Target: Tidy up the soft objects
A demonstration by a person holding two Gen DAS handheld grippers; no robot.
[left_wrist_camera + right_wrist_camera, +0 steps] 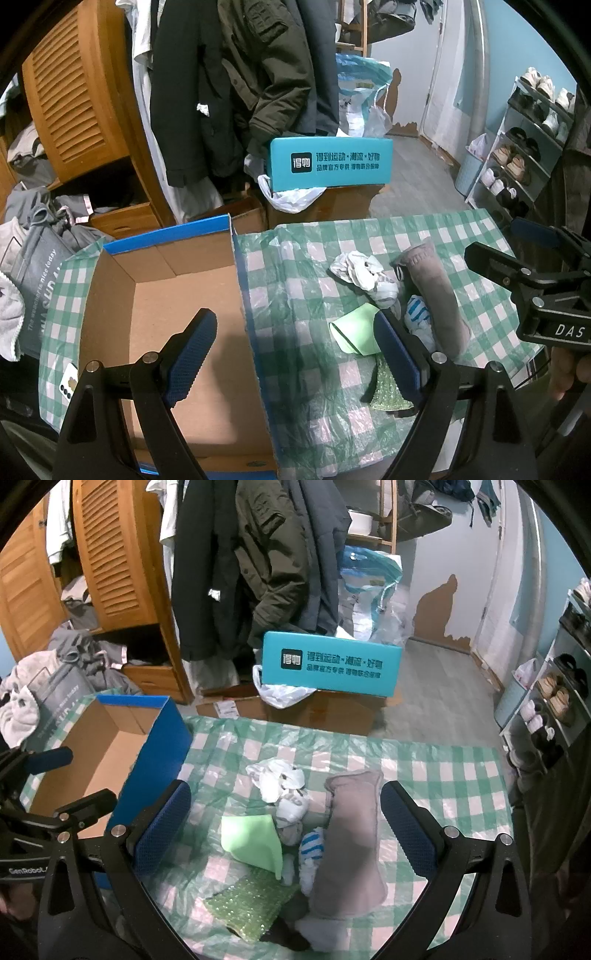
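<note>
An open cardboard box (166,314) with blue outer walls (155,760) stands empty on the left of the green checked tablecloth (303,295). To its right lies a pile of soft things: white socks (277,779), a long grey plush piece (351,842), a light green cloth (255,842), a sparkly green cloth (247,901) and a blue-striped sock (312,845). My left gripper (295,354) is open and empty, straddling the box's right wall. My right gripper (284,823) hangs open above the pile, holding nothing.
A phone (68,380) lies on the table left of the box. Beyond the table's far edge stand a teal box (328,162) on cartons, hanging coats (236,85) and a wooden wardrobe (77,92). A shoe rack (524,147) lines the right wall.
</note>
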